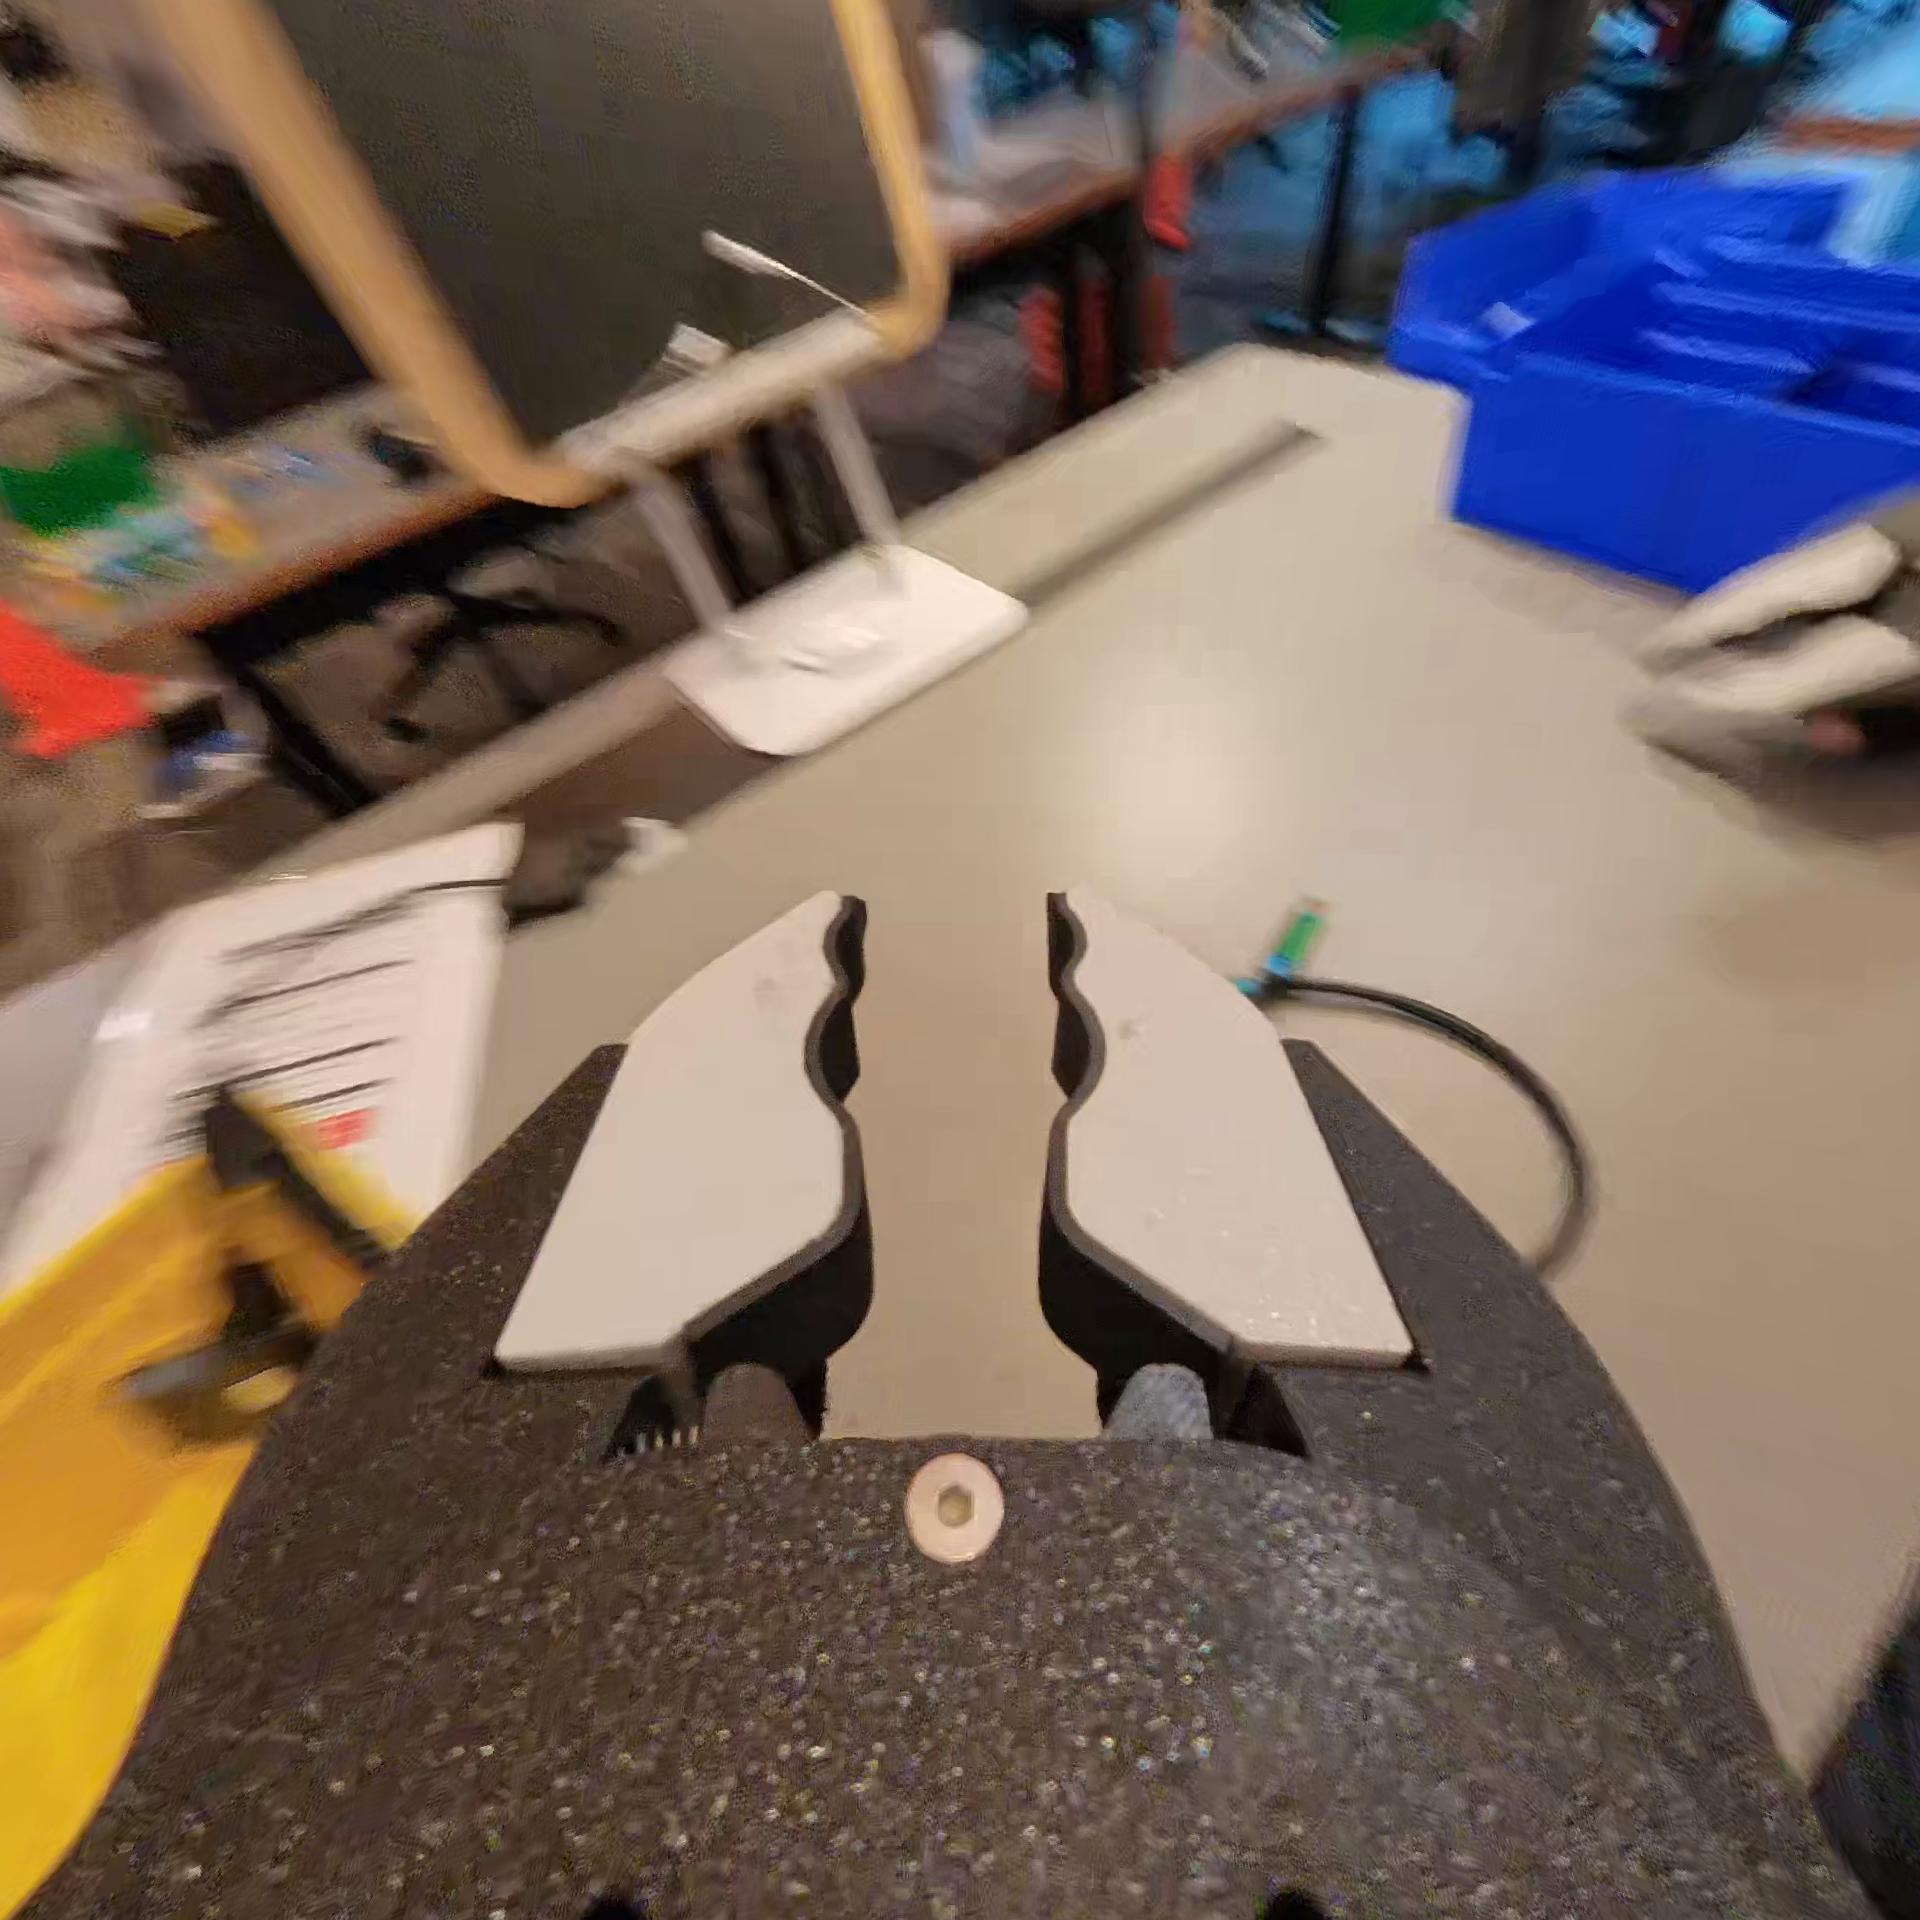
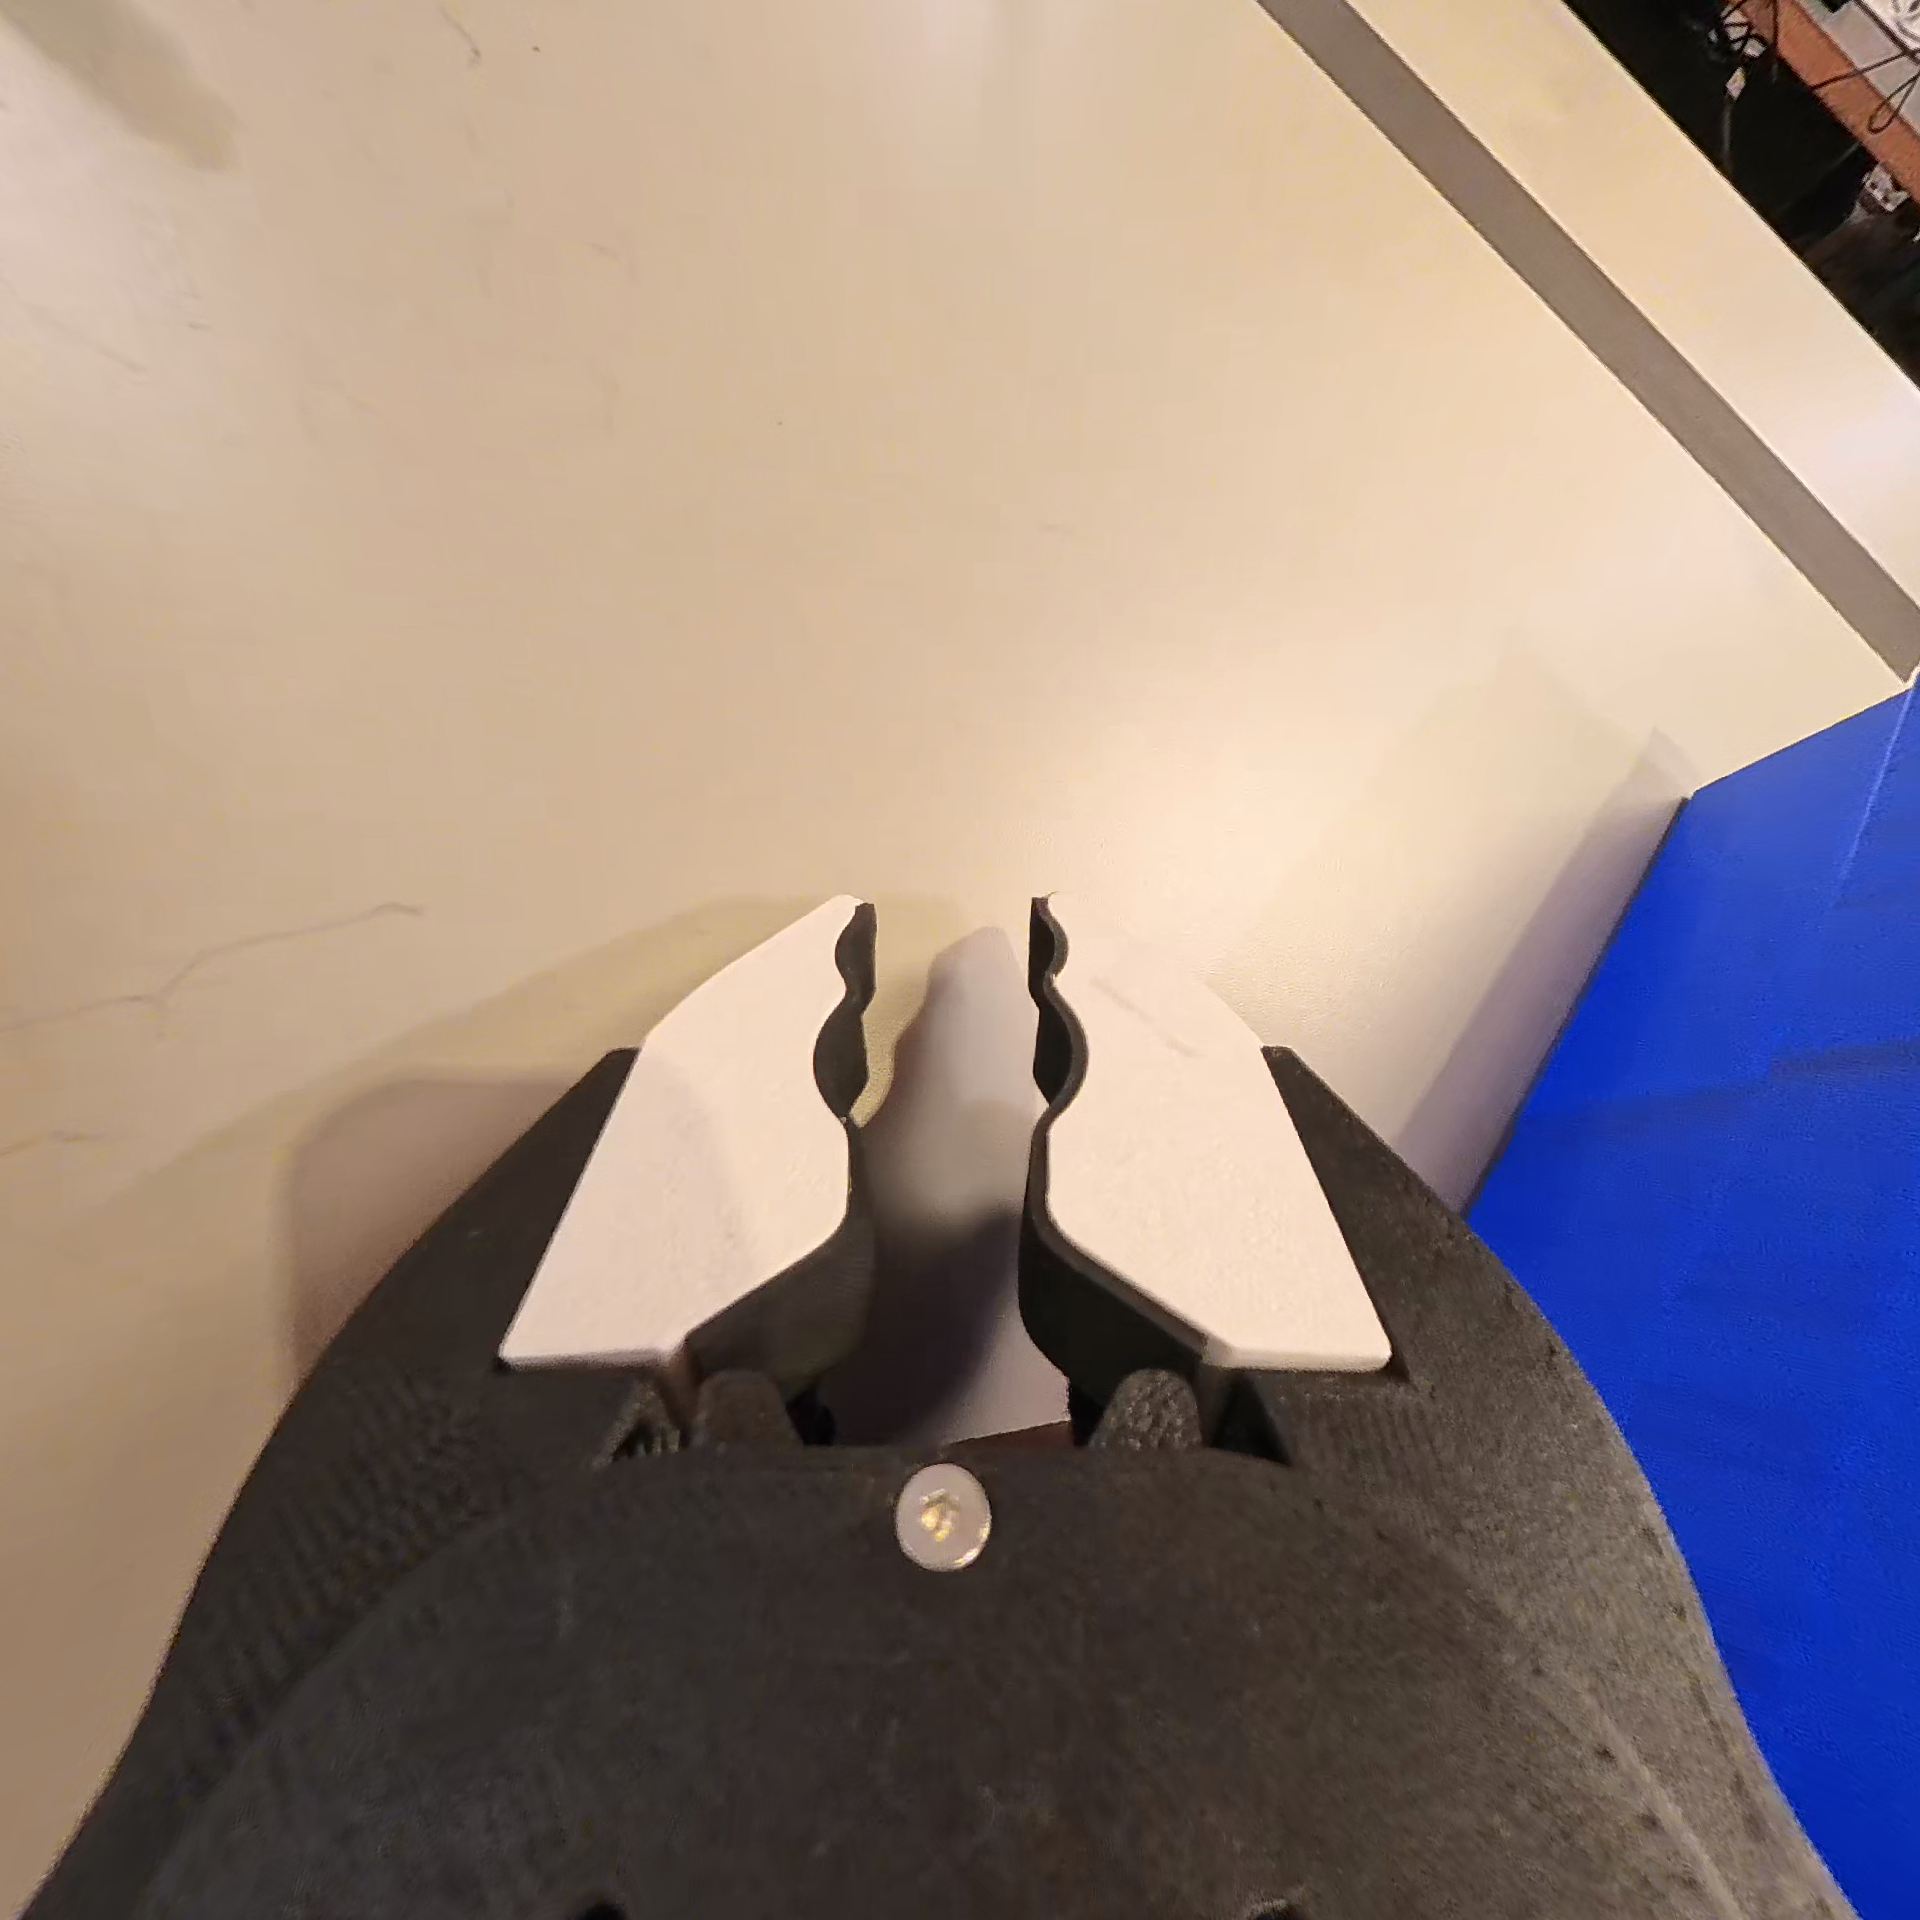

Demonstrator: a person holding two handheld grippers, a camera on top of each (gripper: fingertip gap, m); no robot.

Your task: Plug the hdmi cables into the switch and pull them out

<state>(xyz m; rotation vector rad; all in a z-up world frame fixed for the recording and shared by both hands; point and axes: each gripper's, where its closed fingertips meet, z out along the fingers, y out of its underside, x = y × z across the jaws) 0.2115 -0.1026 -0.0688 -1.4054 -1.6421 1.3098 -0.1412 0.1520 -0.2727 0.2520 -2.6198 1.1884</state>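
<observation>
1. Left claw (image 1: 956, 914) is parted and empty above the tabletop (image 1: 1195, 748).
2. Black cable (image 1: 1496, 1049) lies right of centre.
3. Right claw (image 2: 953, 912), slightly parted and empty, sits near a blue bin (image 2: 1745, 1143).

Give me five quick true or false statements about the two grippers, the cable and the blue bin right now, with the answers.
1. The left gripper is open with nothing between its fingers. True.
2. The right gripper is clamped on a cable. False: it is open, over the bare table.
3. A black cable lies on the table to the right of the left gripper. True.
4. The cable's connector is plugged into a switch. False: it lies loose on the table.
5. The bin is red. False: it is blue.
</observation>
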